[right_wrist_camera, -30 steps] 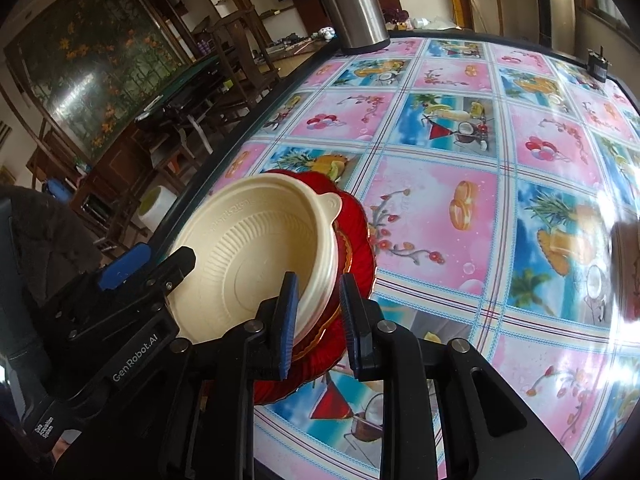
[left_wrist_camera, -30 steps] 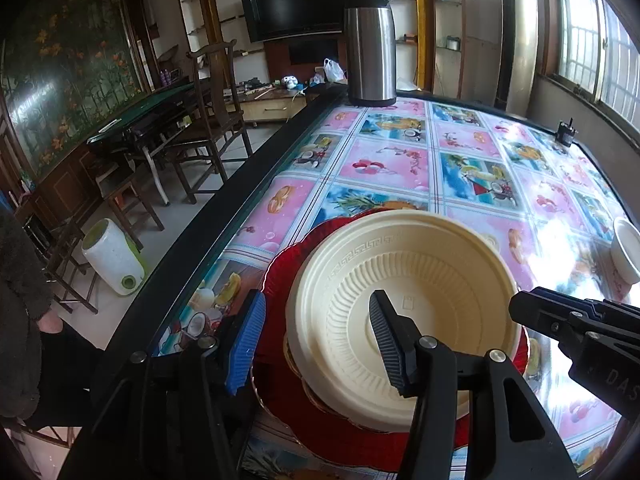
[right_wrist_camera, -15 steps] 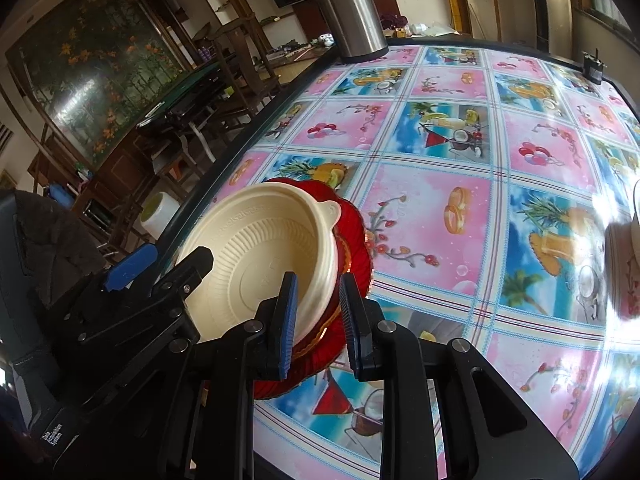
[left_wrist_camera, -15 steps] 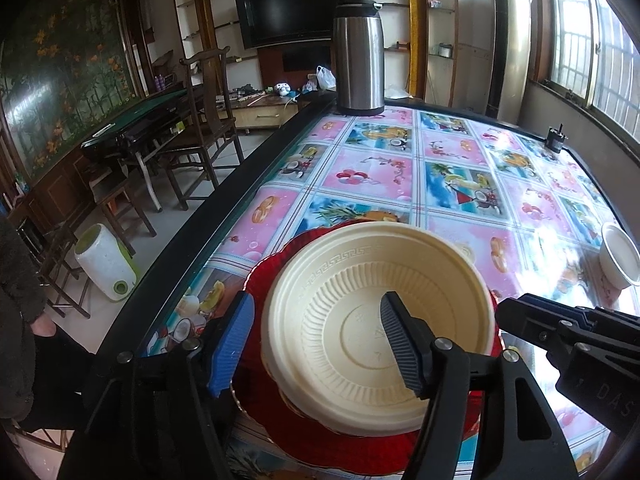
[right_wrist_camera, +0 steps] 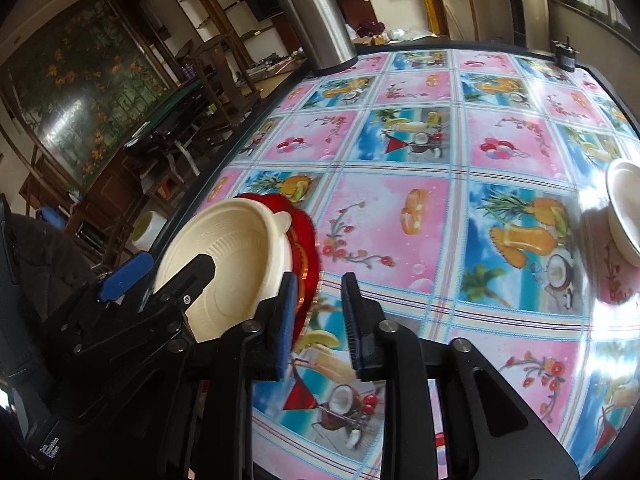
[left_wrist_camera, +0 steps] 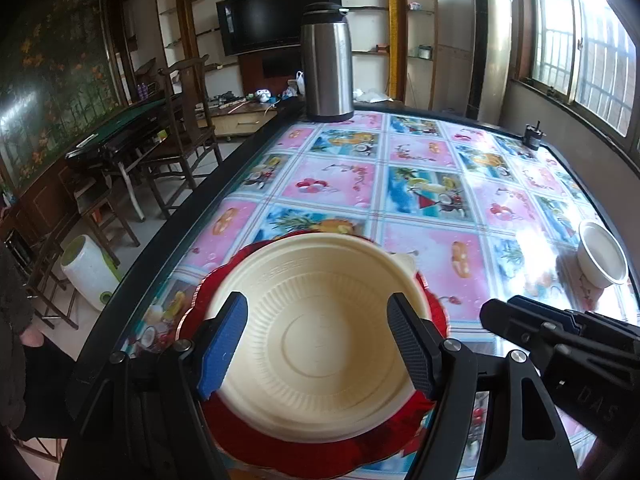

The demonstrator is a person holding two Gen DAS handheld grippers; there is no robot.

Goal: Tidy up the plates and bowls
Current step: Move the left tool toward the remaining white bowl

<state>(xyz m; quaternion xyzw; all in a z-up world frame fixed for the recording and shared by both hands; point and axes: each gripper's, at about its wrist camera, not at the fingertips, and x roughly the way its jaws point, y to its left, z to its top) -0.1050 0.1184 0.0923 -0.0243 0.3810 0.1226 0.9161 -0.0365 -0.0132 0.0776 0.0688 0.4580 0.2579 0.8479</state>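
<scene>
The cream ribbed disposable bowl (left_wrist_camera: 320,344) sat on a red scalloped plate (left_wrist_camera: 384,446) near the bench (left_wrist_camera: 432,184) edge. The left hand-held gripper (left_wrist_camera: 316,344) had just been opening, wide above the bowl, touching nothing. The right hand-held gripper (right_wrist_camera: 320,322), also opening, stood narrowly parted beside the plate.

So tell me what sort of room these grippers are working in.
Most likely a home living and dining room: a table under a glossy fruit-print cover with a steel thermos jug on it, a flat-screen TV on the far wall, and wooden chairs beside a green-topped table.
</scene>
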